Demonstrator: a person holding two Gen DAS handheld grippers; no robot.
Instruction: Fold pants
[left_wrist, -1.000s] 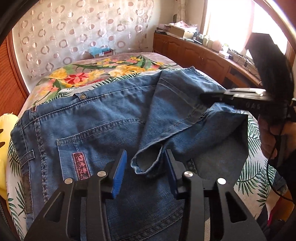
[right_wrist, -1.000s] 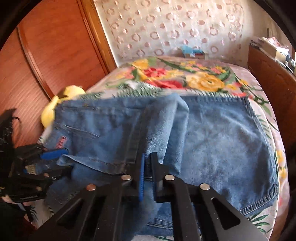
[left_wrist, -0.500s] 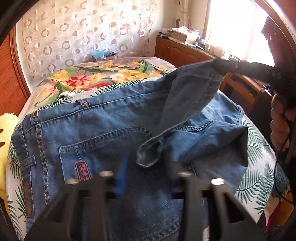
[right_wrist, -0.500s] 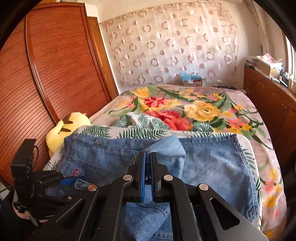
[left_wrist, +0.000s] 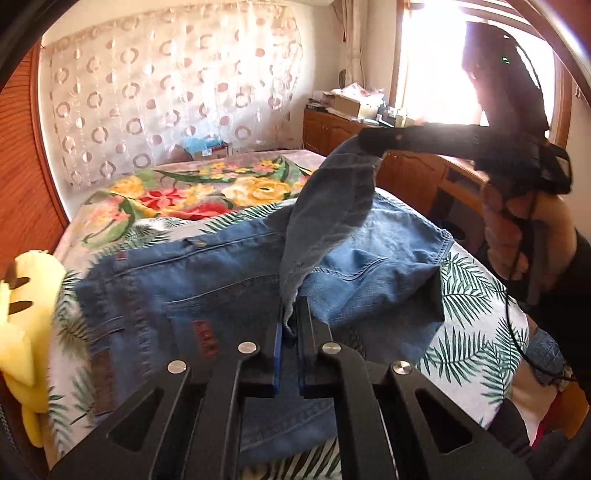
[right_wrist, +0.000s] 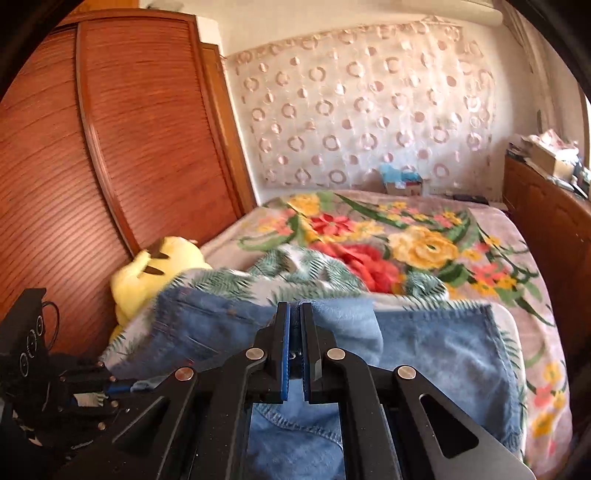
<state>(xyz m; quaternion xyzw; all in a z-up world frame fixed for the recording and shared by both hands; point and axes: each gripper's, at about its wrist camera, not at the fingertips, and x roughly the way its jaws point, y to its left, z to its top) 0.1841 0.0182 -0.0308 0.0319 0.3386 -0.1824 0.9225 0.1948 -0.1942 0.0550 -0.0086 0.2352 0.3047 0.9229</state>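
Observation:
Blue denim pants (left_wrist: 207, 288) lie on the bed, waistband to the left, back pocket up. A leg end (left_wrist: 332, 206) is lifted off the pile. My left gripper (left_wrist: 291, 317) is shut on the lower corner of that leg hem. My right gripper (left_wrist: 369, 144) is shut on its upper corner and holds it high at the right. In the right wrist view my right gripper (right_wrist: 294, 332) is shut on denim (right_wrist: 443, 354), and the left gripper (right_wrist: 122, 387) shows at the lower left.
The bed has a floral blanket (left_wrist: 192, 195) and a leaf-print sheet (left_wrist: 472, 317). A yellow plush toy (left_wrist: 22, 325) lies at the bed's left edge, by a wooden wardrobe (right_wrist: 110, 147). A wooden cabinet (right_wrist: 546, 221) runs along the right. A patterned curtain (right_wrist: 369, 110) hangs behind.
My left gripper has closed on the leg hem corner. My right gripper has risen with its corner, lifting the leg end off the pile.

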